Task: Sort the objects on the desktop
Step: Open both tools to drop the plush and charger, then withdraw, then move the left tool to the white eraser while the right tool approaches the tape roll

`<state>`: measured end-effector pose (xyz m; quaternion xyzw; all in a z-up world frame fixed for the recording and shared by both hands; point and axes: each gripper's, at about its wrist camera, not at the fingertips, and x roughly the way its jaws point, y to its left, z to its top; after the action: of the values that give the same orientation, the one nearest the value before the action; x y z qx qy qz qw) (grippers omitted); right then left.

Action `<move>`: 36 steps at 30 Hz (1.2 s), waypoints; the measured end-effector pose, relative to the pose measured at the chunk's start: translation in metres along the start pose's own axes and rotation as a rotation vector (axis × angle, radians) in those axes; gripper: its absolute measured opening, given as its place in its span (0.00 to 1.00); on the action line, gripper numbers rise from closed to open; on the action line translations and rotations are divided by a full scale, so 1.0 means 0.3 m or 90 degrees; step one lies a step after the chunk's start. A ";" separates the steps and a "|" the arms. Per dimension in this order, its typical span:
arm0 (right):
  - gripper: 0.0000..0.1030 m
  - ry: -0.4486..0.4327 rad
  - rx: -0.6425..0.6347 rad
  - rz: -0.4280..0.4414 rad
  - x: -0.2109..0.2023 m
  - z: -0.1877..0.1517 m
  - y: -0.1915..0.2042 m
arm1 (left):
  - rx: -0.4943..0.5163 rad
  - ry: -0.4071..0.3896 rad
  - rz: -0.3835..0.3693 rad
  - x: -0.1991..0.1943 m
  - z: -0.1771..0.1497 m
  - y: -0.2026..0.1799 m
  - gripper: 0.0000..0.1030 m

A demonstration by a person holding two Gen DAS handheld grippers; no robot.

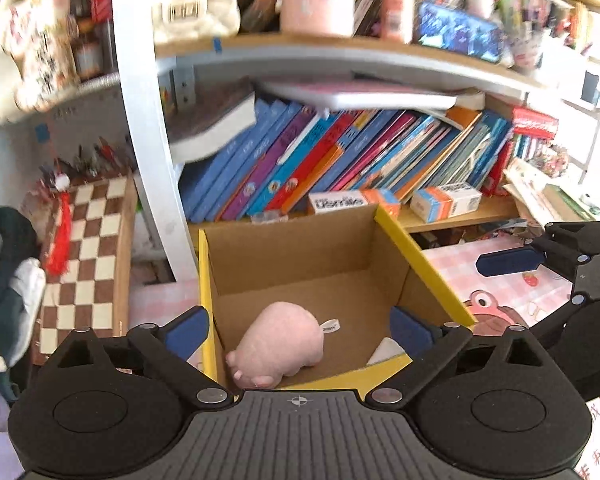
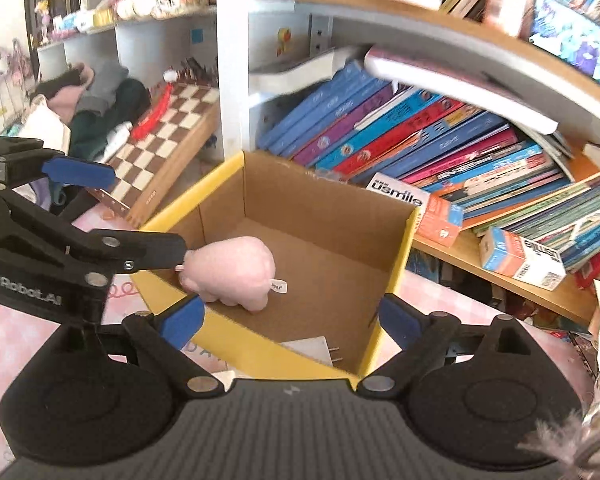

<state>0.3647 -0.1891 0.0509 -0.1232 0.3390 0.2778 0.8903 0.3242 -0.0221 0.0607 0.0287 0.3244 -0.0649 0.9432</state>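
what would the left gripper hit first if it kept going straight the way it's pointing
Probably the pink plush toy lying in the cardboard box. The open left gripper points down into the box; depth is unclear, so it might reach the box floor instead.

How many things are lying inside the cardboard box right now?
2: a pink plush toy near the box's left wall, and a white plug adapter at its near corner. The near wall may hide more.
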 end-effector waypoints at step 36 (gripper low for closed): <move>0.95 0.032 0.092 -0.058 -0.280 -0.515 0.114 | -0.072 0.067 0.108 -0.305 -0.493 -0.063 0.99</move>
<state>0.2104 -0.2587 -0.0080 -0.0809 0.3741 0.2090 0.8999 0.1600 -0.0171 0.0003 0.0065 0.3728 0.0352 0.9272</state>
